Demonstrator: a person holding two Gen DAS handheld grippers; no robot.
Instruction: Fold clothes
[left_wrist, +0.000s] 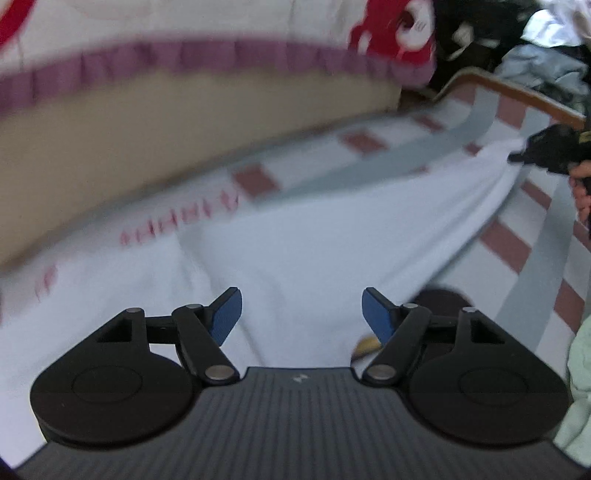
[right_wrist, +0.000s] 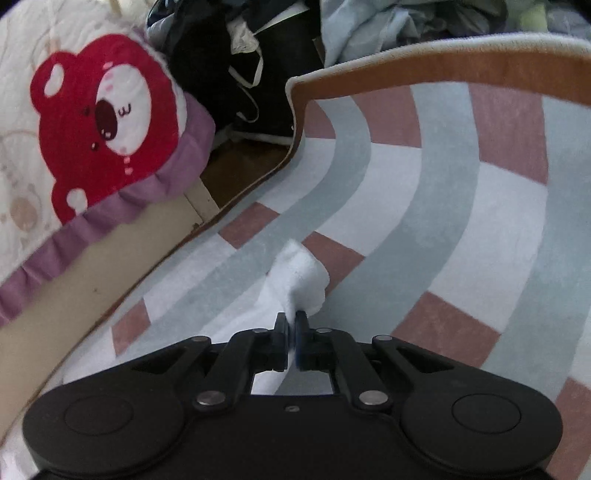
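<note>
The right claw (right_wrist: 291, 323) has its jaws pressed together on a bunched corner of the white garment (right_wrist: 301, 275), and the cloth puffs out just past the tips toward 12 o'clock. In the left wrist view this same claw appears small at 3 o'clock, gripped by a hand (left_wrist: 581, 192), with the garment drawn taut from it in a long fold.

The left claw (left_wrist: 301, 314) stands spread, its blue pads (left_wrist: 227, 319) well apart, nothing pinched between them. It hangs over the wide middle of the white garment, which lies flat on the rug (right_wrist: 461, 206) and fills the view from 6 to 9 o'clock. Red stitched lettering (left_wrist: 184, 221) runs along the garment toward 10 o'clock; it is too blurred to read.

The rug is patterned in curved grey, white and dusty-pink bands with an orange-brown border (right_wrist: 443, 70) at 12 to 1 o'clock in the right wrist view. Beside it at 9 to 10 o'clock sits a bed with a white quilt (right_wrist: 22, 122) carrying a red bear design (right_wrist: 74, 122) and a purple ruffle (right_wrist: 110, 218) along its edge. A heap of dark and pale clothes (right_wrist: 258, 44) lies beyond the rug at 12 o'clock. A pale green fabric (left_wrist: 578, 387) shows at 4 o'clock in the left wrist view.
</note>
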